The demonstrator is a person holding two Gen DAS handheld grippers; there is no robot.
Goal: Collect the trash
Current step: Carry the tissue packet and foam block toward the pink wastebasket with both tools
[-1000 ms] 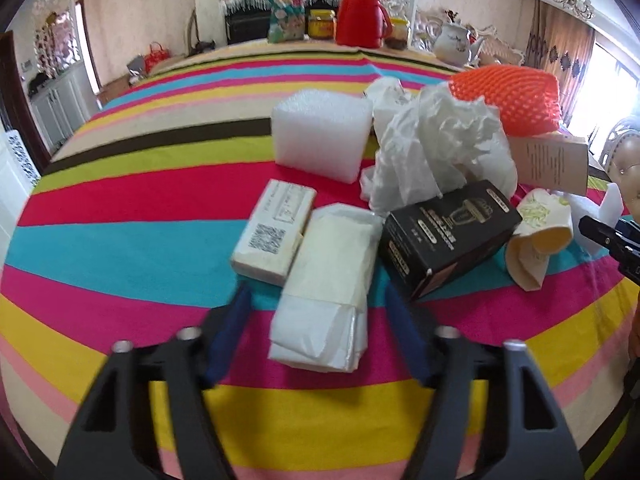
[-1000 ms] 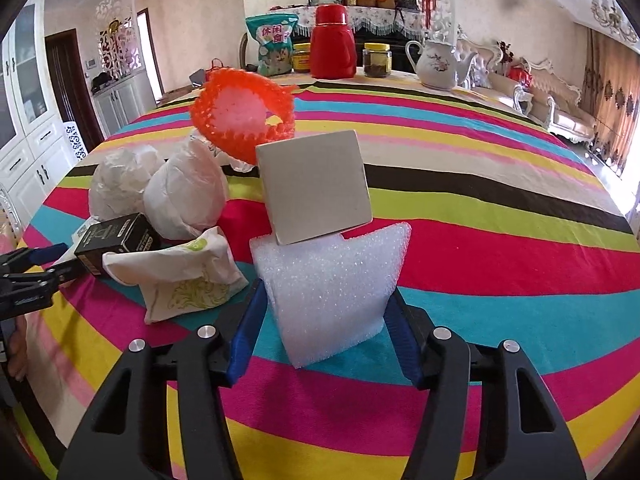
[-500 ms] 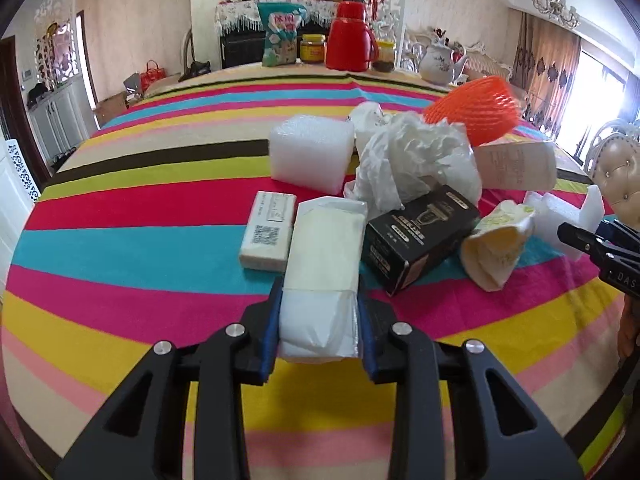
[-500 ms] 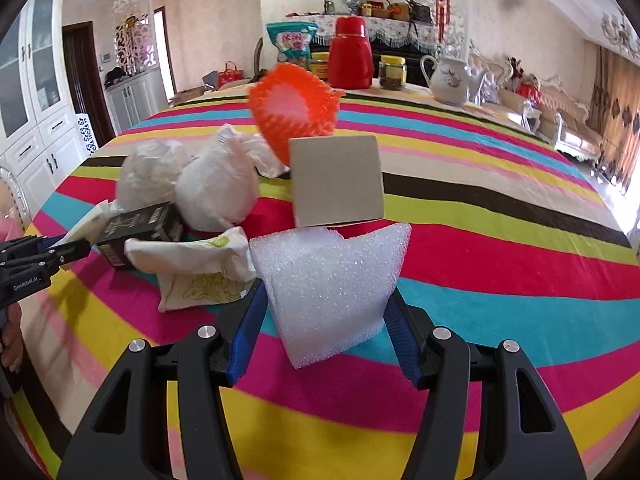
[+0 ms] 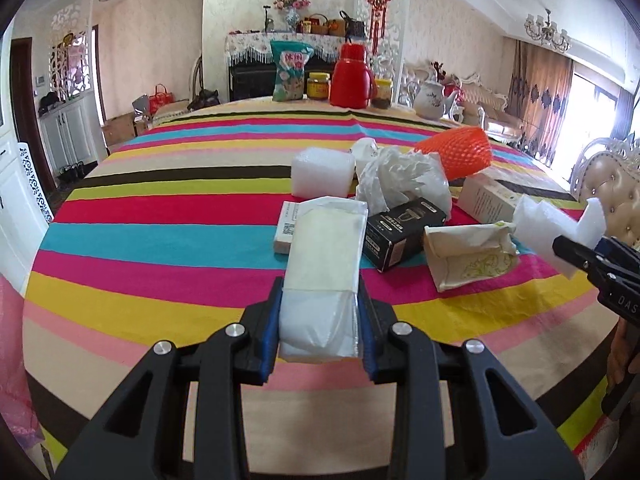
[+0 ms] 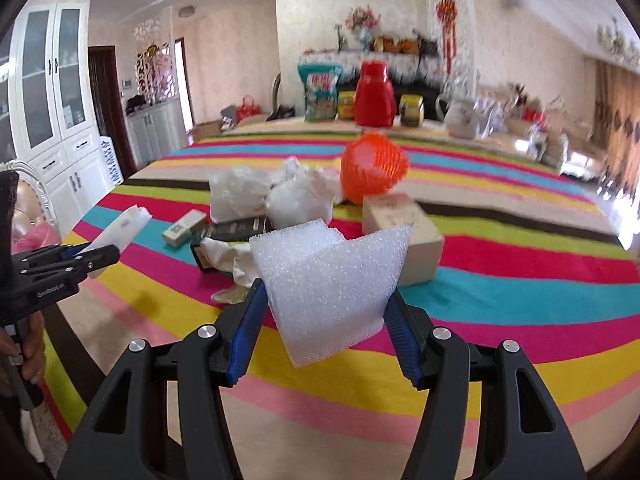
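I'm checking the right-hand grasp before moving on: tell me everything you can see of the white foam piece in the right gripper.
The white foam piece is a soft-looking sheet with a fine bubbly texture, apparently folded, its upper edge forming two peaks. The right gripper is shut on it, blue fingers pressing both sides. It is tilted, lower corner hanging toward the camera, lifted above the striped tablecloth. The left wrist view shows it sticking out beyond the fingertips.

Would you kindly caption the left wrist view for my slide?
Left gripper clamps a white plastic packet above the striped tablecloth strewn with trash.
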